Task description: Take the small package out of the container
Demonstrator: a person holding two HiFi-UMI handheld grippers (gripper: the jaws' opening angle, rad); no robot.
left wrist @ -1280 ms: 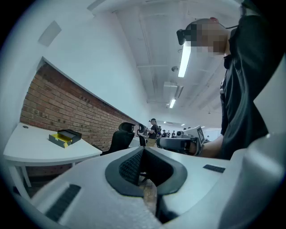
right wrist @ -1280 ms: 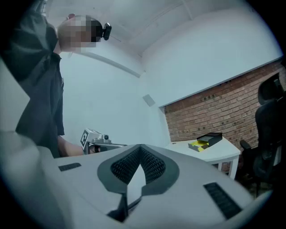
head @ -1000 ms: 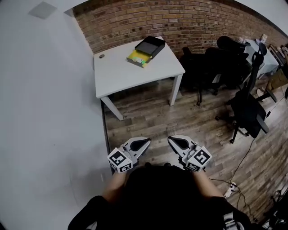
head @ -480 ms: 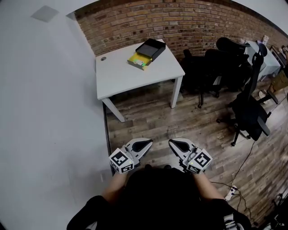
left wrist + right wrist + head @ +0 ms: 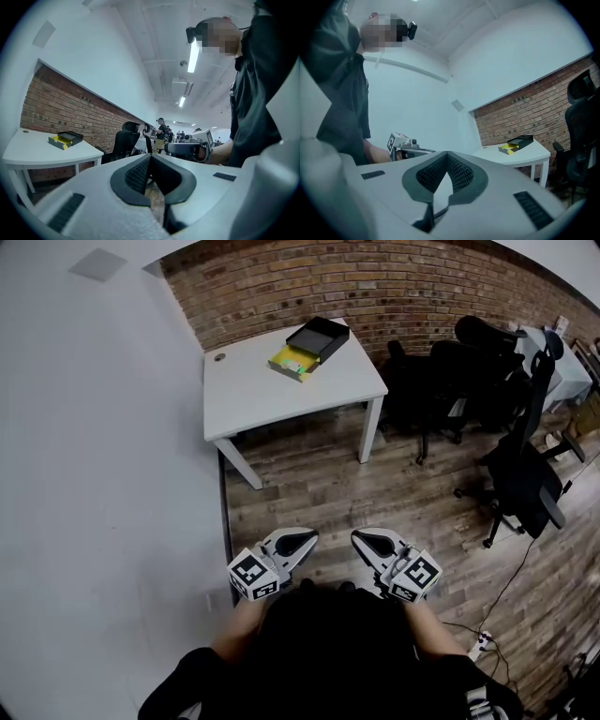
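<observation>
A black container (image 5: pixel 322 335) sits at the far side of a white table (image 5: pixel 272 395) against the brick wall. A yellow small package (image 5: pixel 292 363) lies at its near-left end; whether it rests inside is too small to tell. Both grippers hang close to the person's body, far short of the table. My left gripper (image 5: pixel 302 539) is shut and empty, and so is my right gripper (image 5: pixel 361 538). The left gripper view shows the container (image 5: pixel 72 137) far off at left. In the right gripper view the container (image 5: pixel 521 140) stands at right.
Black office chairs (image 5: pixel 487 381) crowd the floor right of the table. A grey wall (image 5: pixel 103 474) runs along the left. Wooden floor (image 5: pixel 309 484) stretches between me and the table. Cables and a power strip (image 5: pixel 480 638) lie at lower right.
In the head view the table and container have drifted slightly rightward. Both grippers stay shut in front of the body.
</observation>
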